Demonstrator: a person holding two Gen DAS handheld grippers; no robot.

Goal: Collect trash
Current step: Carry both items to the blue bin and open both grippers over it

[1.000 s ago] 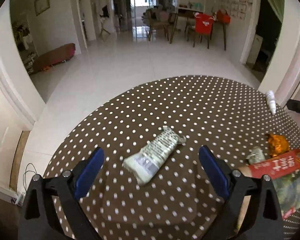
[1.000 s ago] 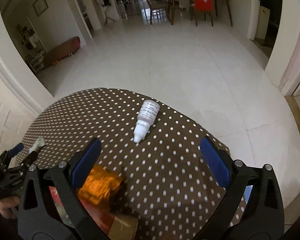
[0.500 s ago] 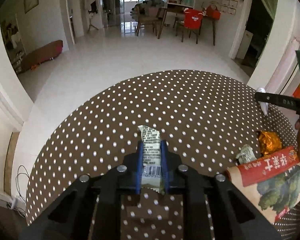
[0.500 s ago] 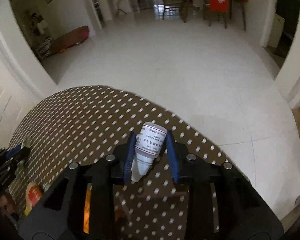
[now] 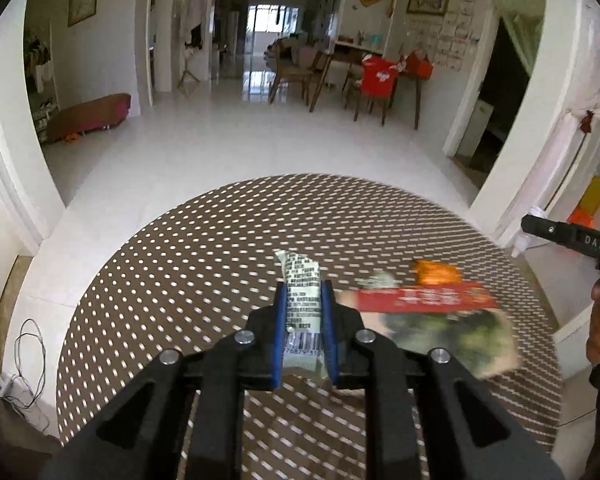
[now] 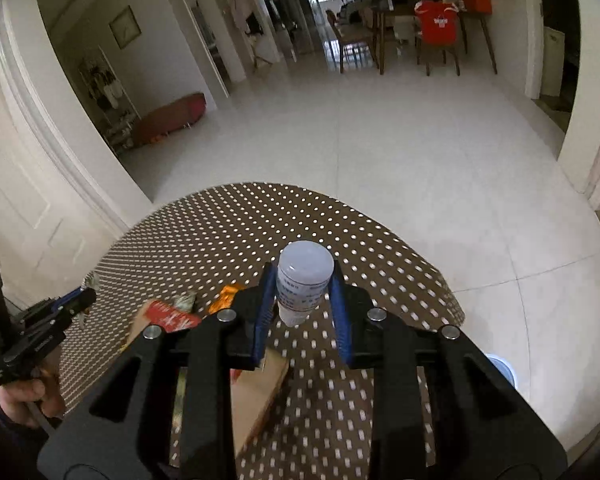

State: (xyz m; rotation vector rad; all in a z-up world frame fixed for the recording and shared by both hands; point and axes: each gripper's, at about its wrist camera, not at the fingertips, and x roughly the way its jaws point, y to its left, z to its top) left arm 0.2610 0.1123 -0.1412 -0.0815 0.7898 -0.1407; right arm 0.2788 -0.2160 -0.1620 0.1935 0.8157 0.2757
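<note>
Carrying both pieces clear of the dotted table [image 5: 220, 280], I fear my left gripper [image 5: 304, 336] pinching the limp wrapper [image 5: 302, 304] may lose it (my right gripper [image 6: 300, 312] clamps the smooth white bottle [image 6: 304, 280], which could squirt out).

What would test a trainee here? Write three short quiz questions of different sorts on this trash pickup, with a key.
1. True or false: the left gripper is shut on the pale printed snack wrapper.
2. The right gripper holds: A) a small white plastic bottle; B) a metal spoon; C) nothing.
3. Name the orange thing lying on the brown polka-dot tablecloth.

Key: 1 true. 2 A. 3 the crumpled orange foil wrapper.
</note>
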